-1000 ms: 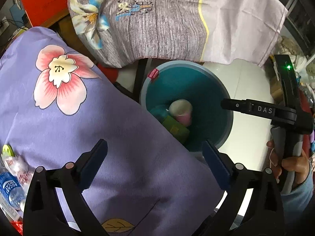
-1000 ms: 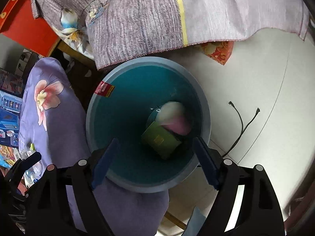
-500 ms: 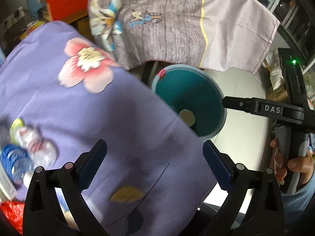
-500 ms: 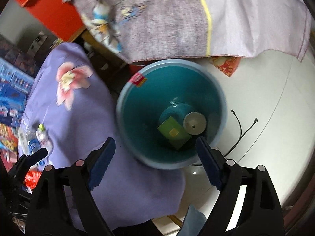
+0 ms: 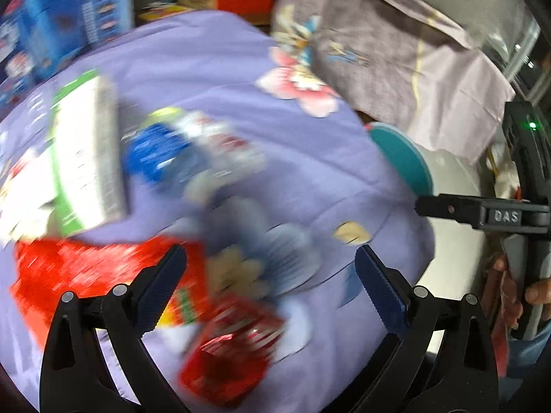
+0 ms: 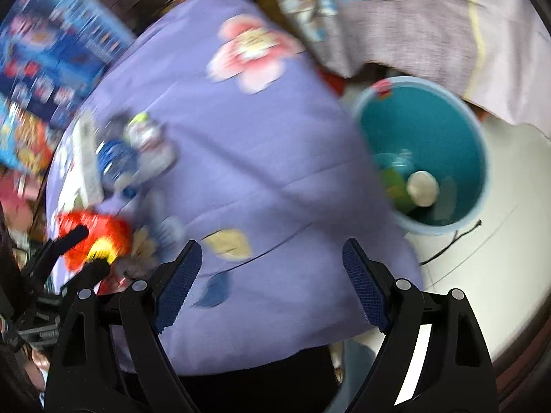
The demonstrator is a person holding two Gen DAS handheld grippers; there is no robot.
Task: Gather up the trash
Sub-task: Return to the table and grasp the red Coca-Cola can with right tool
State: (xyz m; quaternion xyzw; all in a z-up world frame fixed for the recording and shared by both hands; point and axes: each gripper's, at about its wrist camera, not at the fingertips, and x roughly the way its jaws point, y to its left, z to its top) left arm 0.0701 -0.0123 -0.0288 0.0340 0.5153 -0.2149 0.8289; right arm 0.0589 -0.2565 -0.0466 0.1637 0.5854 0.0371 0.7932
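The views are blurred by motion. On a purple flowered cloth (image 5: 310,179) lie a red wrapper (image 5: 86,275), a shiny red crumpled packet (image 5: 227,354), a plastic bottle with a blue label (image 5: 162,151) and a green-and-white box (image 5: 86,151). My left gripper (image 5: 270,275) is open and empty, hovering over the red wrapper and packet. My right gripper (image 6: 272,261) is open and empty above the cloth's near edge. To its right a teal bin (image 6: 430,127) stands on the floor, holding a green box (image 6: 396,186) and a white round thing (image 6: 422,187). The left gripper (image 6: 87,251) shows over the red wrapper (image 6: 103,227).
A grey patterned cloth (image 5: 396,62) hangs behind the bin. Blue printed boxes (image 6: 51,51) stand beyond the table on the left. A black cable (image 6: 454,241) lies on the white floor by the bin. A hand (image 5: 537,292) holds the right gripper's handle.
Both views have swung left from the bin onto the cloth-covered table, bringing the trash into view. Both grippers stay open and empty. The round thing in the bin has settled.
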